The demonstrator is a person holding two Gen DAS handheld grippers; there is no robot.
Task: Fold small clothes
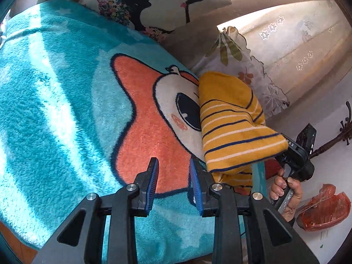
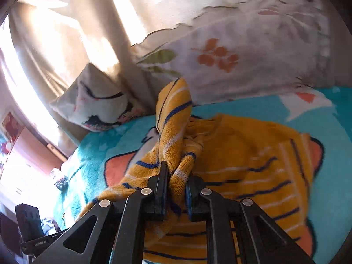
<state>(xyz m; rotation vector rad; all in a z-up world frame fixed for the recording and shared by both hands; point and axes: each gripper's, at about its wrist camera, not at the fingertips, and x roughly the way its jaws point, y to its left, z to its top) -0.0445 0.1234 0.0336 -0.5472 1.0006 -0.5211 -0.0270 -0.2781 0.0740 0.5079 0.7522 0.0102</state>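
A yellow knit sweater [image 1: 231, 127] with navy and white stripes lies on a teal fleece blanket [image 1: 66, 110] printed with an orange star. My right gripper [image 2: 176, 173] is shut on a bunched fold of the sweater [image 2: 253, 154] and holds it raised, while the rest lies flat on the blanket [image 2: 220, 107]. In the left wrist view, that lifted fold hangs at the right over the hand [image 1: 286, 189] carrying the right gripper. My left gripper [image 1: 173, 162] hovers over the orange star, left of the sweater. Its blue pads stand apart with nothing between them.
A pillow with a dark silhouette print [image 1: 154, 4] and a floral pillow [image 1: 253, 72] lean at the bed's far side, against a beige curtain [image 1: 297, 33]. A red plastic bag [image 1: 325, 209] lies on the floor beside the bed, near a dark wooden stand [image 1: 343, 129].
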